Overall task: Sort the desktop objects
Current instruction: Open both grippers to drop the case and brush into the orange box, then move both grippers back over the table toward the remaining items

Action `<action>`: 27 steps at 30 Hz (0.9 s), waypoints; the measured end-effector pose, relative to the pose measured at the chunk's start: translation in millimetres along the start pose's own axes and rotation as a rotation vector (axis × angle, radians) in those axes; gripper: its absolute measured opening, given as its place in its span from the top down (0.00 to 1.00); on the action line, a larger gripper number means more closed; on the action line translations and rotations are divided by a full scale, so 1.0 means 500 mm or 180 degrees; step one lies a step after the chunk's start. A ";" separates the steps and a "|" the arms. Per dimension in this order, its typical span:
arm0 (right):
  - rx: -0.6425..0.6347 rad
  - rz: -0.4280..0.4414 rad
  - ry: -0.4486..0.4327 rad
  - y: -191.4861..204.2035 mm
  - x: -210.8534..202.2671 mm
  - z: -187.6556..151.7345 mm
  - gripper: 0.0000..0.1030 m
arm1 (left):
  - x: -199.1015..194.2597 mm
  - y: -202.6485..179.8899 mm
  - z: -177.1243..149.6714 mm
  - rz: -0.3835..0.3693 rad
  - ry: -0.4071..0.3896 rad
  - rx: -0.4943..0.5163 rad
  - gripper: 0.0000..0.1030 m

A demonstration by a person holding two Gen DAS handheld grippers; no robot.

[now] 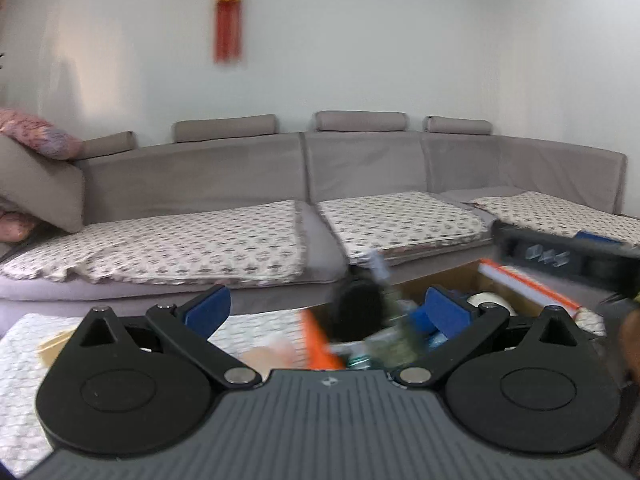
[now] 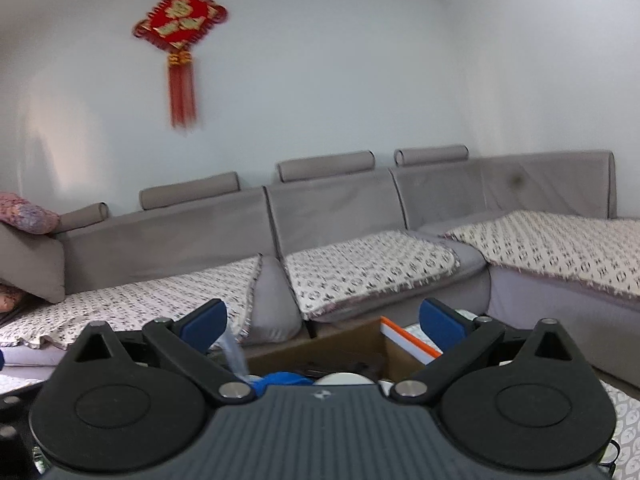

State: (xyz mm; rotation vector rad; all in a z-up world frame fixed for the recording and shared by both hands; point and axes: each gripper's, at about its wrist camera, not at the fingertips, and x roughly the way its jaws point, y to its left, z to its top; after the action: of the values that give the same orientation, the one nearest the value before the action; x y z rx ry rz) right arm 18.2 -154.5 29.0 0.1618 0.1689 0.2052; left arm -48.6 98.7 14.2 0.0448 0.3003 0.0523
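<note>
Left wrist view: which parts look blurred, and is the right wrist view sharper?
Left wrist view: the objects in the cardboard box are smeared by motion, the red wall ornament too; right wrist view: sofa fairly sharp, ornament slightly blurred, fisheye bending both.

A pale, bare wall (image 2: 360,80) is filling the upper half of both views, with a red knot ornament with tassel (image 2: 180,40) hanging on it. A long grey sectional sofa (image 1: 360,168) is running along the wall and turning at the right. Patterned white covers (image 1: 180,240) are lying on its seats. A pink floral cushion (image 1: 36,132) is sitting on its left end. Soft even light is falling.
</note>
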 end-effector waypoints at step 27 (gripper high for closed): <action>-0.1269 0.0748 0.1095 0.341 0.085 -0.255 0.25 | 0.099 0.293 -0.149 0.1211 0.0428 -0.0349 0.00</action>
State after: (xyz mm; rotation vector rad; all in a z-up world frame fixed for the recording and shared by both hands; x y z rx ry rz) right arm 4.0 37.6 -71.2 -0.2546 0.4470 0.4958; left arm -30.1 250.2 -64.0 -0.0110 0.4199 0.4506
